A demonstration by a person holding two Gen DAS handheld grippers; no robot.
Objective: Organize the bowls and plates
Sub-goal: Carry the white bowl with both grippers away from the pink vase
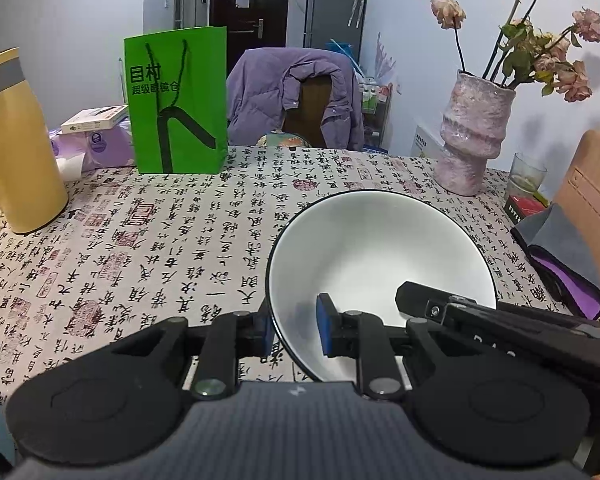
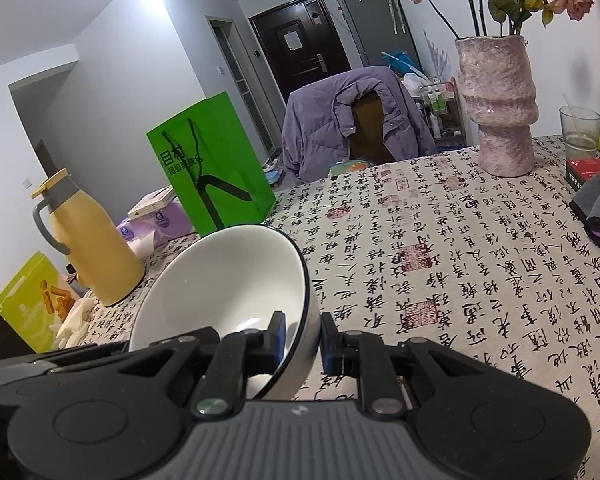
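We hold one white ceramic bowl with a thin black rim between both tools, above the tablecloth printed with black calligraphy and red seals. The left gripper is clamped on the bowl's near-left wall, one blue pad inside the bowl and the other outside it. The right gripper is clamped on the bowl's right wall, again one pad inside, one outside. In the left wrist view the right gripper's black fingers reach over the rim at the near right. The bowl sits tilted in both views, its opening turned toward the cameras; we cannot tell whether its base touches the cloth.

Elsewhere on the table: a bright green paper bag with black cord handles stands at the far left, a yellow vacuum jug with a grey handle is to the left of it, and a pink textured ceramic vase holding dried roses stands at the far right. A clear drinking glass stands just right of the vase. A chair draped with a purple padded jacket is at the far edge.
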